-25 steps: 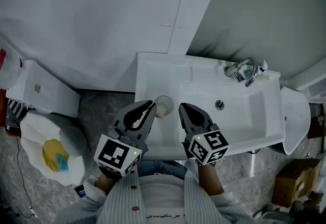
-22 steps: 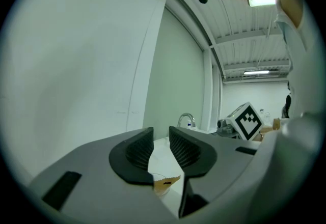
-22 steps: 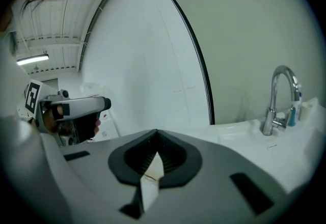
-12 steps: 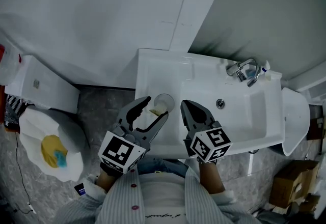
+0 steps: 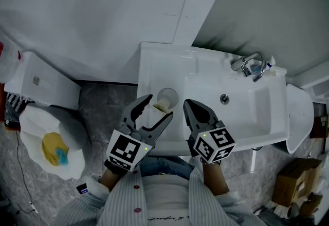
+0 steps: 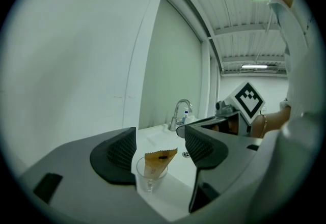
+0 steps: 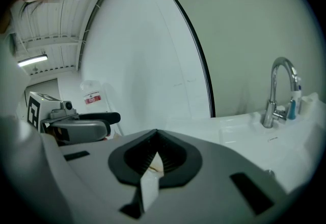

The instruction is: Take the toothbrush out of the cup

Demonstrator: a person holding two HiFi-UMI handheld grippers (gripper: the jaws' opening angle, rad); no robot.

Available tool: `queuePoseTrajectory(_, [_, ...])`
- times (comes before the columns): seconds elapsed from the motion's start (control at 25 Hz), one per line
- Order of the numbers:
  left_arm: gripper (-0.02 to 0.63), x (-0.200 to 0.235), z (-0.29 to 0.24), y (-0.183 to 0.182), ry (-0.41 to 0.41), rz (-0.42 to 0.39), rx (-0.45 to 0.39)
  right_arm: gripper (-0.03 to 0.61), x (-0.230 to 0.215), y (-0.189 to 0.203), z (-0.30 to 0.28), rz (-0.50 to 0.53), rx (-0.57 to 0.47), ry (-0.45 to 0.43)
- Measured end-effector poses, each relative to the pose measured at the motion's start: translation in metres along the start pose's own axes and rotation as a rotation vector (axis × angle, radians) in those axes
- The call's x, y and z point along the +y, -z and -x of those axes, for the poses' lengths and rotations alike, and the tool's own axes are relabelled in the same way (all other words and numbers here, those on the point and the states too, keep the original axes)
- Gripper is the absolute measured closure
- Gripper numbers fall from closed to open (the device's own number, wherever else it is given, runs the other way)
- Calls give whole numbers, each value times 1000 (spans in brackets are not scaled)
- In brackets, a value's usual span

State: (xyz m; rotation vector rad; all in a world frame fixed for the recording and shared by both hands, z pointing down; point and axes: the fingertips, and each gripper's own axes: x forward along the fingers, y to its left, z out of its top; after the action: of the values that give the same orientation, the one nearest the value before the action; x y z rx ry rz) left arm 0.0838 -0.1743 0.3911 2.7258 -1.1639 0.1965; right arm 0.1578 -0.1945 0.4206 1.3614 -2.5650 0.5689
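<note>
White washbasin [image 5: 154,66] carries a clear cup [image 5: 166,97] at the tips of my left gripper [image 5: 159,107], jaws opening; chrome tap [image 5: 252,64] far beyond.

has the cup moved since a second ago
No. The cup stands at the same spot on the sink's left ledge, level with the drain.

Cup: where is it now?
Head view: the clear cup stands on the sink's left ledge, just ahead of the left hand-held gripper, whose opening jaws frame it without touching.

White sink [image 5: 160,64], clear cup [image 6: 146,179], tan packet [image 6: 156,162]
</note>
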Motion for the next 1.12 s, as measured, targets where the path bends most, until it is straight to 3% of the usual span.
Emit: queuePoseTrajectory(1.12, [316,4,-41,75,3,-4,122,568,-6,38,8,-57,65,35])
